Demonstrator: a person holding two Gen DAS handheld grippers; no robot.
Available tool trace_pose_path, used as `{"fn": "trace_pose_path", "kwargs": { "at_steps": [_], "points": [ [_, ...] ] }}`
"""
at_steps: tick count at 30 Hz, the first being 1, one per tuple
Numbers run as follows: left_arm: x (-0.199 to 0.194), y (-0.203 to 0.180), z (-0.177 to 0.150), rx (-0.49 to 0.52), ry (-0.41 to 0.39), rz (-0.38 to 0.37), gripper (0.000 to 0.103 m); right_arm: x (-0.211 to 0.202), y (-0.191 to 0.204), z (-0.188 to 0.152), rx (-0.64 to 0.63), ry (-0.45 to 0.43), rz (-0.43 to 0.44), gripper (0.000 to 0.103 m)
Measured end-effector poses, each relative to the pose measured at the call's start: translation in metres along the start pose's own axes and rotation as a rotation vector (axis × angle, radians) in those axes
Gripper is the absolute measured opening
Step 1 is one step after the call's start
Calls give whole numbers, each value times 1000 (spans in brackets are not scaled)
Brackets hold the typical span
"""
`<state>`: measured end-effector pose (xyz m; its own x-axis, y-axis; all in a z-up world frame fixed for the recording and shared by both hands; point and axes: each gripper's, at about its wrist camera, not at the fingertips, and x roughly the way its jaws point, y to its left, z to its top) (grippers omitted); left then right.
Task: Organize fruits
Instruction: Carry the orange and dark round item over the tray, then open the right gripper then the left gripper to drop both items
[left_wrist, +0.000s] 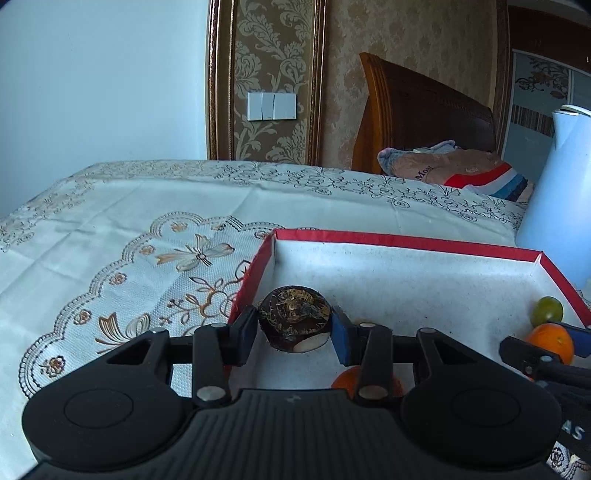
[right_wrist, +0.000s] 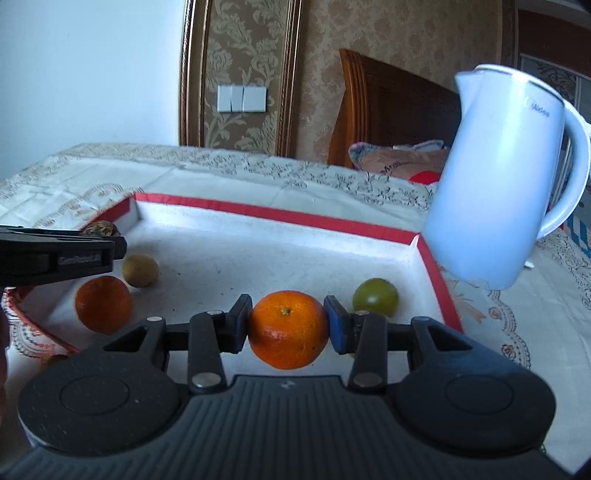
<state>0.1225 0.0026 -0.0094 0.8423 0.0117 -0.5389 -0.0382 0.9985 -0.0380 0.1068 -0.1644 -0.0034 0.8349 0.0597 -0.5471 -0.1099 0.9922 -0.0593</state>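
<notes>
Two grippers over the red box (right_wrist: 280, 214), left gripper (left_wrist: 293, 330) squeezing a dark fruit (left_wrist: 293, 319), right gripper (right_wrist: 288, 325) squeezing an orange (right_wrist: 288, 328), green fruit (right_wrist: 376, 297) at its 1 o'clock, white jug (right_wrist: 495, 177) at 2 o'clock, its writing too blurry to read.

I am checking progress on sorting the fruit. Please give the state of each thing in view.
Left gripper: shut on dark brown round fruit.
Right gripper: shut on bright orange tangerine.
Red-rimmed white tray: holds second orange tangerine, green round fruit, yellowish small fruit.
White kettle: upright.

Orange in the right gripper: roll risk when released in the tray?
Likely yes. The orange is round and smooth, and the red tray floor looks flat, so it may roll toward the green fruit. The right gripper pinches only its sides, so it might slip.
</notes>
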Motion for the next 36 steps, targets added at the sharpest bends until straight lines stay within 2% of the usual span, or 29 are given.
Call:
{"fn": "trace_pose_path", "kwargs": {
  "at_steps": [5,8,24,27,30,32,36],
  "points": [
    [3,-2,-5,14,11,-7,42,14,-4,-2,35,47,-21,40],
    [2,-3,-6,20,0,-3,42,18,-4,-4,16,41,-51,40],
    [3,-3,-10,14,-11,-21,41,19,-5,-6,44,20,-70,40],
    [1,-3,-11,16,-16,-26,41,18,-6,-6,56,19,-70,47],
    [-1,-3,-12,22,-26,-22,41,18,-8,-7,78,23,-53,48],
    [-2,-2,-12,23,-27,-24,41,17,-9,-7,83,24,-50,54],
    [-2,-2,-13,24,-30,-22,42,17,-9,-8,90,23,-52,56]
  ]
}}
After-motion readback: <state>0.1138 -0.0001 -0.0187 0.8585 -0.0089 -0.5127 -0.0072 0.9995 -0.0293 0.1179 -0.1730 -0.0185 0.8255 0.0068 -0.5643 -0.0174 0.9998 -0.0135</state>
